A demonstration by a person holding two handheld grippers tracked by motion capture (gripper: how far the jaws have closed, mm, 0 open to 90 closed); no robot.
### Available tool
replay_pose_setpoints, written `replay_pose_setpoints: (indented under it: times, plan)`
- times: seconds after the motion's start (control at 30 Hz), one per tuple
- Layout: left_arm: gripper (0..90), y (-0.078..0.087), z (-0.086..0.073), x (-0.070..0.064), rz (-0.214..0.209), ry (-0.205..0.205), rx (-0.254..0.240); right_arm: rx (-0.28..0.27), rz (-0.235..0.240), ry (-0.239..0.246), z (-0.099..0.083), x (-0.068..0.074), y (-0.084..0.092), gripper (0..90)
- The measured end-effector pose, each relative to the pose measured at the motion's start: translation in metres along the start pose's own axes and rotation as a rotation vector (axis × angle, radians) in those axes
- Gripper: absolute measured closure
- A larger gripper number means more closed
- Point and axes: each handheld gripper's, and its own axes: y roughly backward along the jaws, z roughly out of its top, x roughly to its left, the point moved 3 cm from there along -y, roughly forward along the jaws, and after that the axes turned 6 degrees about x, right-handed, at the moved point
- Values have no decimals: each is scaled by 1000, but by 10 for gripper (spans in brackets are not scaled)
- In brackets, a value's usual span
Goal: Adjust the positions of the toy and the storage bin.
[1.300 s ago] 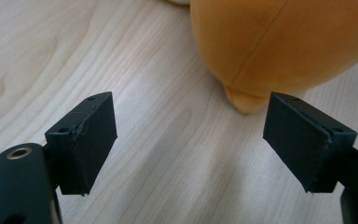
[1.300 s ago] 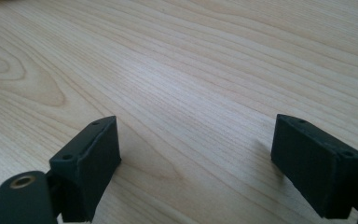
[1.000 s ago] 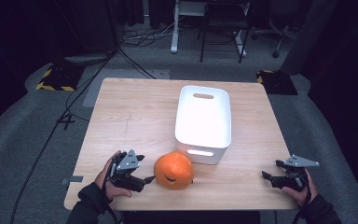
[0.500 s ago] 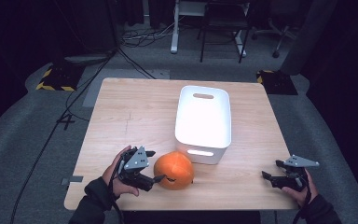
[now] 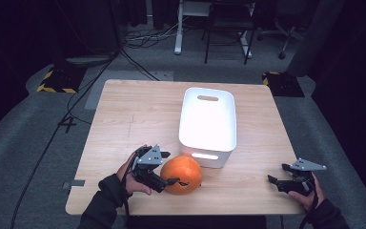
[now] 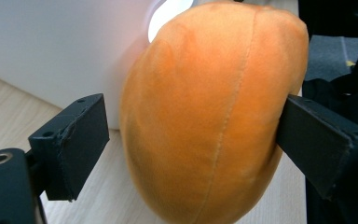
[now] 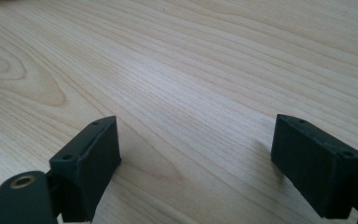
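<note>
One soft orange toy (image 5: 182,173) near the desk's (image 5: 124,124) front edge sits between the left gripper's (image 5: 170,180) just-widened, spread jaws, needing a squeeze next; the right gripper (image 5: 275,182) gapes empty.

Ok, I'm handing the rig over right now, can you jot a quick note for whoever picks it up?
Left gripper: jaws have just been opening, now astride the orange plush fruit; the right pad looks to touch it, the left stands clear, so no grip yet.
Right gripper: open, nothing between the jaws, held low at the table's near right.
Fruit: on the table, just in front of the white bin, close to its near wall.
Done: left gripper lined up on the fruit.
Left: probably close, lift, and place it in the bin.
</note>
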Motion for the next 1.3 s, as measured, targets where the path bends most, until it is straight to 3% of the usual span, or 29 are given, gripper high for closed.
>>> replay_pose_setpoints:
  times: [0.2, 0.23, 0.33, 0.37, 0.43, 0.6, 0.73, 0.97, 1.3]
  plan:
    - [120, -8, -2, 0, -43, -3, 8, 0, 0, 1, 0, 0, 0, 154]
    - [193, -8, -3, 0, -58, -14, 5, 0, 0, 0, 0, 0, 0, 154]
    - [246, -8, -4, 0, -61, -16, 6, -1, 0, 1, 0, 0, 0, 154]
    - [314, -7, -5, 1, -57, -25, 7, 0, 0, 2, 0, 0, 0, 154]
    - [364, -7, -5, 0, -49, -22, 8, 0, 1, 1, 0, 0, 0, 154]
    - [423, -3, -9, 0, -28, -31, -5, -1, 0, 0, 0, 0, 0, 154]
    - [445, -1, -12, -1, -19, -1, -18, -1, 0, 2, 0, 0, 0, 154]
    - [461, 5, -16, -1, 4, 6, -11, -3, 1, -3, 0, 0, 0, 154]
    - [465, 24, -33, 6, 112, 74, -19, -3, 1, -4, 0, 0, 0, 154]
